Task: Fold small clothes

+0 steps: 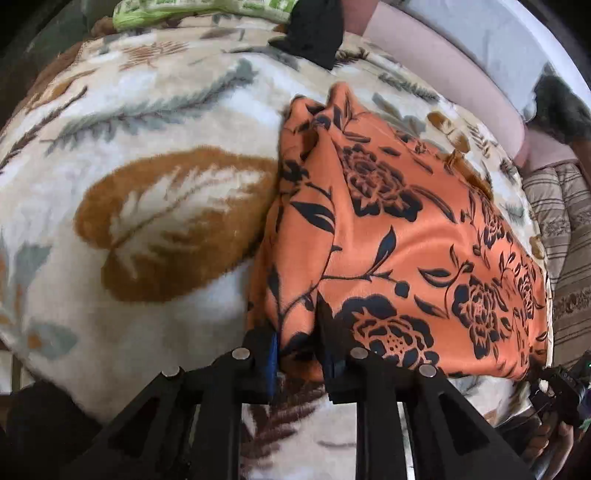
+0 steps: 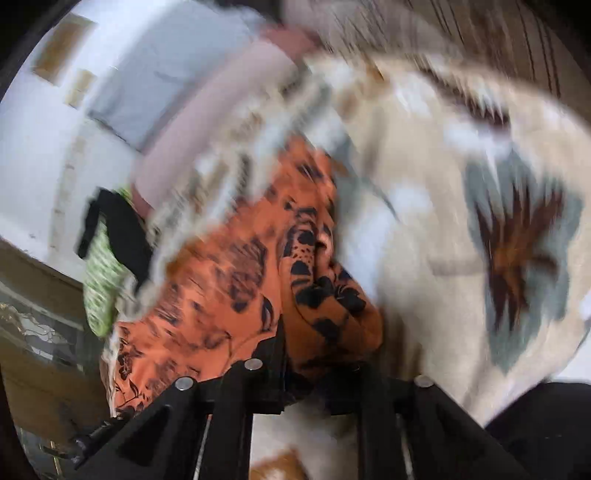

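An orange garment with a black flower print (image 1: 388,229) lies partly folded on a cream blanket with leaf patterns (image 1: 147,184). My left gripper (image 1: 295,332) is at the garment's near left corner, shut on a pinch of the orange cloth between its fingers. The right wrist view is blurred. There the same orange garment (image 2: 207,317) bunches up between the fingers of my right gripper (image 2: 321,358), which is shut on that fold. The cloth hides the tips of both grippers' fingers.
A black garment (image 1: 310,33) and a green-and-white cloth (image 1: 166,11) lie at the blanket's far edge. A pink bolster (image 1: 443,85) runs along the right, with striped bedding (image 1: 561,229) beyond it. A hand (image 1: 550,439) shows at the lower right.
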Demonstrator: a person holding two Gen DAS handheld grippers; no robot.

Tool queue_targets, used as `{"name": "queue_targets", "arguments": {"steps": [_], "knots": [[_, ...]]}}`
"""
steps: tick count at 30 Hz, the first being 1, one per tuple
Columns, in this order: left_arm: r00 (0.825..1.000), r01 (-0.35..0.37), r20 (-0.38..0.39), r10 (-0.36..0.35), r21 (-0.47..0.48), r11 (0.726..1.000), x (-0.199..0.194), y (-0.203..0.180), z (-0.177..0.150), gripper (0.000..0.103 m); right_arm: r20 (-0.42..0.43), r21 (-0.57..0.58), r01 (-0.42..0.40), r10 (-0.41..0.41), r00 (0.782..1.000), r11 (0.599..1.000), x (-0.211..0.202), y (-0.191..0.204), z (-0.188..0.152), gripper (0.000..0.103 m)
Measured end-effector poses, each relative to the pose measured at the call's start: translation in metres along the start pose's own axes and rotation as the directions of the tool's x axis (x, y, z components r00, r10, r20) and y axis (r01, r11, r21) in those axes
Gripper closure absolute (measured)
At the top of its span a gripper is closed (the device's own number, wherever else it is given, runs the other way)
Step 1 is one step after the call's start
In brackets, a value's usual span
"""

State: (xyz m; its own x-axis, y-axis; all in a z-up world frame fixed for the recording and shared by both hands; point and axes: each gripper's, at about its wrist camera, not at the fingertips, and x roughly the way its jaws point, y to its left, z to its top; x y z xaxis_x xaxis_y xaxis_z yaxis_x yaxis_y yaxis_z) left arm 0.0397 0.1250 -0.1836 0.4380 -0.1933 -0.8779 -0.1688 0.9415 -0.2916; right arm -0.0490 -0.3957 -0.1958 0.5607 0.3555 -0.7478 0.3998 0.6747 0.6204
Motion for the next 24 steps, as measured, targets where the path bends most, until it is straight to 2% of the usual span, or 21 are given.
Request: {"name": "queue_targets", "arguments": {"steps": [1, 2, 3, 4, 6, 8, 10, 11, 13, 14, 15, 16, 18, 19, 22, 23, 24], "knots": [[1.0, -0.002, 0.015, 0.002, 0.008, 1.0, -0.007, -0.003, 0.002, 0.075, -0.01, 0.049, -0.053, 0.054, 0.998, 0.997, 0.0, -0.013, -0.001, 0.072], [0.999, -0.017, 0.044, 0.016, 0.017, 1.0, -0.017, -0.006, 0.005, 0.065, 0.015, 0.061, -0.08, 0.079, 0.997, 0.995, -0.008, -0.019, -0.002, 0.058], [0.993, -0.044, 0.107, 0.04, 0.04, 0.998, -0.032, -0.012, 0.009, 0.055, 0.035, 0.041, -0.066, 0.065, 0.997, 0.997, -0.02, -0.019, 0.001, 0.044], [0.986, -0.069, 0.159, 0.058, 0.067, 0.995, -0.042, -0.018, 0.012, 0.052, 0.076, 0.025, -0.07, 0.068, 0.995, 0.997, -0.035, -0.019, 0.006, 0.029], [0.965, -0.123, 0.248, 0.088, 0.131, 0.984, -0.059, -0.032, 0.018, 0.051, 0.136, -0.019, -0.095, 0.097, 0.986, 0.995, -0.057, -0.017, 0.022, 0.029], [0.961, -0.098, 0.275, 0.041, 0.197, 0.976, -0.062, -0.048, 0.021, 0.051, 0.134, -0.078, -0.141, 0.15, 0.979, 0.987, -0.061, -0.011, 0.049, 0.029], [0.97, -0.01, 0.234, -0.06, 0.287, 0.958, -0.053, -0.075, 0.018, 0.051, 0.034, -0.147, -0.201, 0.208, 0.977, 0.968, -0.036, 0.0, 0.09, 0.029], [0.973, 0.012, 0.214, -0.086, 0.325, 0.946, -0.046, -0.088, 0.014, 0.051, 0.014, -0.178, -0.193, 0.199, 0.98, 0.965, -0.026, 0.008, 0.102, 0.029], [0.973, 0.084, 0.158, -0.166, 0.425, 0.901, -0.026, -0.119, 0.003, 0.051, -0.067, -0.28, -0.144, 0.13, 0.989, 0.949, 0.018, 0.022, 0.136, 0.029], [0.976, 0.088, 0.138, -0.166, 0.449, 0.889, -0.015, -0.132, -0.002, 0.051, -0.08, -0.285, -0.123, 0.104, 0.991, 0.951, 0.035, 0.026, 0.148, 0.029], [0.981, 0.093, 0.108, -0.163, 0.475, 0.875, -0.002, -0.144, -0.006, 0.051, -0.132, -0.265, -0.135, 0.102, 0.986, 0.955, 0.056, 0.025, 0.161, 0.029], [0.983, 0.105, 0.079, -0.165, 0.496, 0.862, 0.008, -0.152, -0.009, 0.051, -0.172, -0.247, -0.156, 0.115, 0.978, 0.956, 0.069, 0.022, 0.17, 0.032], [0.991, 0.078, 0.053, -0.121, 0.512, 0.855, 0.023, -0.157, -0.015, 0.051, -0.164, -0.224, -0.19, 0.155, 0.974, 0.956, 0.074, 0.028, 0.186, 0.084], [0.99, 0.078, 0.058, -0.126, 0.52, 0.851, 0.025, -0.157, -0.016, 0.051, -0.13, -0.253, -0.196, 0.167, 0.977, 0.947, 0.066, 0.039, 0.191, 0.092], [0.989, 0.07, 0.069, -0.128, 0.54, 0.839, 0.034, -0.156, -0.022, 0.05, -0.053, -0.382, -0.119, 0.107, 0.993, 0.916, 0.055, 0.061, 0.188, 0.092], [0.99, 0.062, 0.073, -0.122, 0.548, 0.834, 0.035, -0.158, -0.023, 0.05, -0.05, -0.44, -0.012, -0.011, 0.999, 0.898, 0.071, 0.061, 0.186, 0.092], [0.991, 0.05, 0.077, -0.112, 0.559, 0.828, 0.034, -0.16, -0.023, 0.05, -0.063, -0.469, 0.032, -0.07, 0.996, 0.883, 0.082, 0.056, 0.181, 0.09]]}}
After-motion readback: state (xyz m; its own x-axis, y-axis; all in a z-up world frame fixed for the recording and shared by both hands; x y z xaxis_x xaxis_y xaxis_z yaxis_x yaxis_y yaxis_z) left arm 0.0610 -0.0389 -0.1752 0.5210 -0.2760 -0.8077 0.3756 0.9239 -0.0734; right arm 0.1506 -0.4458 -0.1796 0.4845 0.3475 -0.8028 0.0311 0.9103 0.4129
